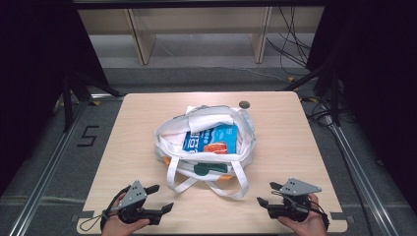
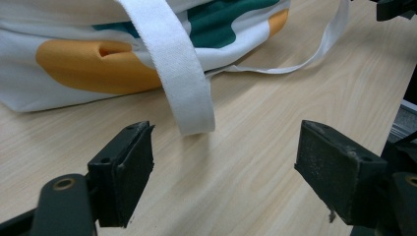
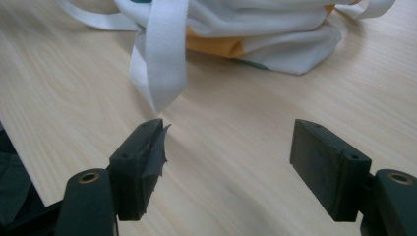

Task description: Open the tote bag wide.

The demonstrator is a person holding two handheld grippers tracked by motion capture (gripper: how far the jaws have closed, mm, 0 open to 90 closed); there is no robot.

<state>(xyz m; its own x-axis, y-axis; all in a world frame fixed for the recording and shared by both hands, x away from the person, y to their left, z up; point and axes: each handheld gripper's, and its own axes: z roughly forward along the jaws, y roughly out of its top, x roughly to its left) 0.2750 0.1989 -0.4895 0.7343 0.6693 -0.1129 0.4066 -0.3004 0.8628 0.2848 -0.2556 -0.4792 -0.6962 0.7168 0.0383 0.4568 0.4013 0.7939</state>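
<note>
At the table, high view: a white tote bag (image 1: 205, 142) with orange and green patches lies mid-table, mouth up, a blue snack packet (image 1: 210, 139) showing inside it.
Straps: 2 white handles (image 1: 206, 183) trail from the bag toward the person's edge of the wooden table (image 1: 285, 142).
Hands: the left gripper (image 1: 161, 197) and right gripper (image 1: 265, 193) rest near the front edge, one at each side of the handles, both apart from the bag.
Small detail: a dark round disc (image 1: 244, 104) sits at the far edge, beyond the bag.

Left gripper view: jaws spread wide with nothing between them; a white strap loop (image 2: 184, 83) hangs just ahead, the bag's orange patch (image 2: 96, 66) behind it.

Right gripper view: jaws likewise wide apart and holding nothing; the other strap (image 3: 160, 59) droops just beyond the left jaw, whose pad looks frayed.

Step in hand: by the look of it, the approach, with each gripper lined up on a handle and no grasp made yet.

Next move: likely calls for each gripper to advance until a strap lies between its jaws, then close squarely on the flat webbing.
</note>
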